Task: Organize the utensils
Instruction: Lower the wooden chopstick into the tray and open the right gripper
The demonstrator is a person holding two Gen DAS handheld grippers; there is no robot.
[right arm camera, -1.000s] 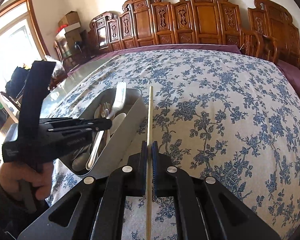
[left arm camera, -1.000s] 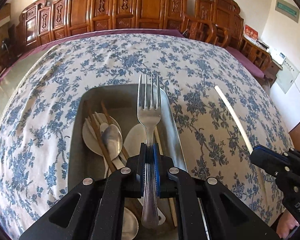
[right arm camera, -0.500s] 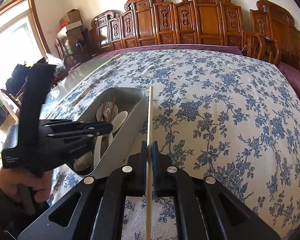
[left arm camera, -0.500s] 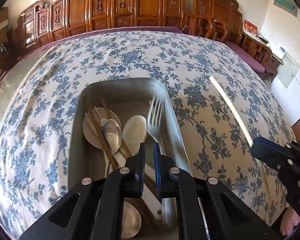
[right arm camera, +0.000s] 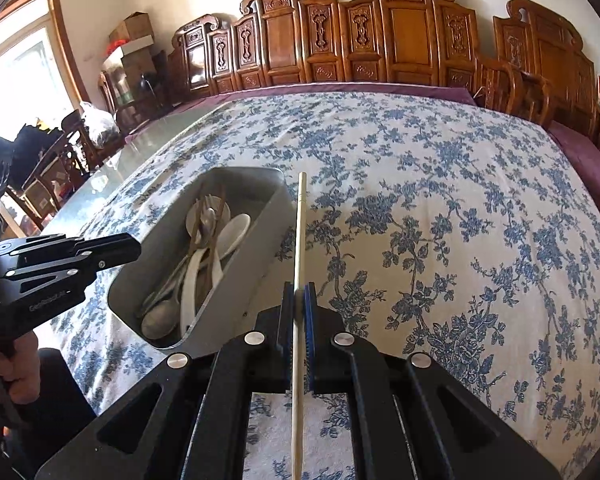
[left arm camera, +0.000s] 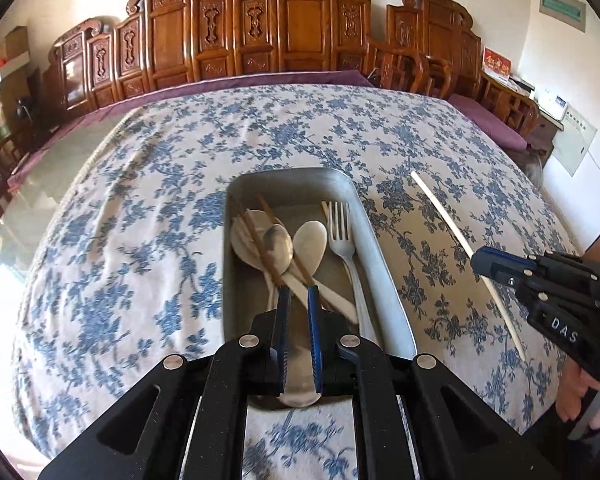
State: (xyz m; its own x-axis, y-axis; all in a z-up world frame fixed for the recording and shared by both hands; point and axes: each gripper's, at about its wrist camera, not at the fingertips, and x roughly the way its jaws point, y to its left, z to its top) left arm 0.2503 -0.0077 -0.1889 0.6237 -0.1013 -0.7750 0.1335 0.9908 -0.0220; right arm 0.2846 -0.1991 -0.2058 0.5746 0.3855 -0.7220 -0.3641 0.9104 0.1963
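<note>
while the right gripper (right arm camera: pixel 299 304) holds the pale chopstick (right arm camera: pixel 299 240), its fingers are clamped on it about the middle, and the stick points straight forward along the fingers, away from the person. the grey tray (right arm camera: pixel 236 280) stands on the bench (right arm camera: pixel 440 220), which is covered by a cloth with blue flowers, and it lies to the left of this chopstick, just beside it. the long axis of the tray runs nearly the same way as the stick, so i judge the coming move is a short shift to the left, over the near wall of the tray, and then a release. the stick must stay in line with the tray, otherwise one end can catch on the rim.

the left gripper (left arm camera: pixel 298 312) hovers over the near end of the tray (left arm camera: pixel 380 264). its fingers stand a little apart and hold nothing; a spoon handle shows in the gap, but it lies below in the tray. the fork (left arm camera: pixel 342 236) lies inside along the right wall, beside the white spoon (left arm camera: pixel 310 240), the metal spoon (left arm camera: pixel 278 240) and the brown chopsticks (left arm camera: pixel 256 236).

the right hand is the nearer one for this move. the left gripper is over the tray and could be in the way.
</note>
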